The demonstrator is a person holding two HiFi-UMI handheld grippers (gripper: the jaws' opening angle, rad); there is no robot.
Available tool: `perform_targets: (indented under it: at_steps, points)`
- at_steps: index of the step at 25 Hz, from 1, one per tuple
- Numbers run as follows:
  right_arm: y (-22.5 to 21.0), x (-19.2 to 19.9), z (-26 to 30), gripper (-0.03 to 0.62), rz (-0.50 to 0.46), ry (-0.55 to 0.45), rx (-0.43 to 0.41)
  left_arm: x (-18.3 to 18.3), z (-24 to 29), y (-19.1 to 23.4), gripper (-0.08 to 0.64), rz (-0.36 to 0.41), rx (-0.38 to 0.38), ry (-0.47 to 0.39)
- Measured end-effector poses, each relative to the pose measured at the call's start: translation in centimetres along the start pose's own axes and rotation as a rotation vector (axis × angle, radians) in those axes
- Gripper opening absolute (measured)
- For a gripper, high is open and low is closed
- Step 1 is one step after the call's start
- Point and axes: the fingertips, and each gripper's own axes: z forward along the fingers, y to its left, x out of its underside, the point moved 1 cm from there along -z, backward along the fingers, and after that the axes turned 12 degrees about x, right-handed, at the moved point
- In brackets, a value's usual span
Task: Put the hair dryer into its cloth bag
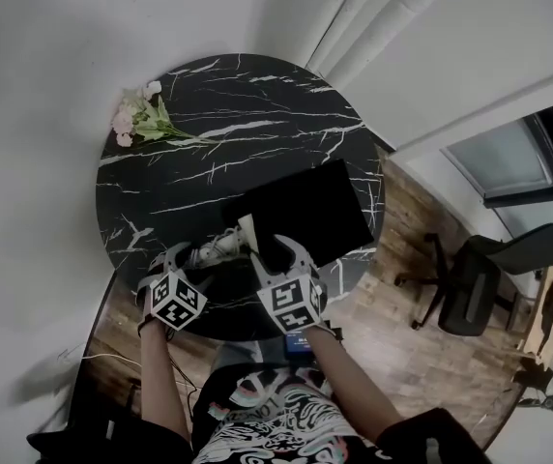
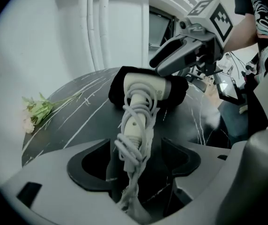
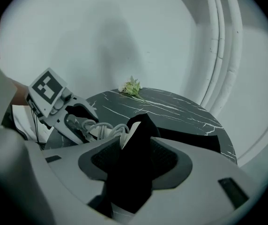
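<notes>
Left gripper view shows the hair dryer (image 2: pixel 141 90) lying on the black marbled surface (image 2: pixel 78 121). Its cream handle, wound with its cord, points back between the fingers of the left gripper (image 2: pixel 136 161), which stand wide with a gap on each side of it. Its barrel sits in the folds of the cloth bag (image 2: pixel 176 95) (black, crumpled at the mouth). Right gripper view has the right gripper (image 3: pixel 136 161) with fingers spread wide too, a raised fold of the bag between them, not squeezed. Pale flowers (image 1: pixel 141 119) lie at the surface's far edge.
</notes>
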Motion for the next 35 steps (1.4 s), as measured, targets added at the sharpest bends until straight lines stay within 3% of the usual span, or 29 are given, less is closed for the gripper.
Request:
perform_targets:
  at_steps: [4, 9, 12, 16, 18, 22, 27, 35]
  points:
    - [-0.3, -0.5, 1.2, 0.158, -0.012, -0.007, 0.002, 1.9, -0.9, 0.4, 0.331, -0.065, -0.066, -0.017]
    - [-0.2, 0.0, 2.2, 0.158, 0.041, 0.011, 0.006, 1.7, -1.3, 1.1, 0.281, -0.066, -0.143, -0.084]
    - [-0.4, 0.0, 2.5, 0.158, 0.081, 0.011, 0.024, 1.6, -0.5, 0.9, 0.277, -0.061, -0.116, -0.078]
    - [-0.4, -0.2, 2.4, 0.145, 0.046, -0.012, 0.043, 1.5, -0.2, 0.6, 0.214, -0.097, -0.068, -0.114]
    - [-0.2, -0.3, 2.2, 0.029, 0.068, -0.01, 0.024, 1.6, -0.1, 0.5, 0.194, -0.118, -0.07, -0.127]
    - [-0.3, -0.3, 2.1, 0.028, 0.109, 0.004, -0.029, 1.2, -0.3, 0.6, 0.169, -0.089, -0.09, -0.15]
    - [-0.4, -0.9, 1.2, 0.028, 0.135, -0.009, -0.043, -0.8, 0.2, -0.4, 0.15, -0.055, -0.042, -0.209]
    - [0.5, -1.2, 0.6, 0.028, 0.157, -0.01, -0.095, -4.5, 2.5, -0.6, 0.147, -0.04, -0.003, -0.22]
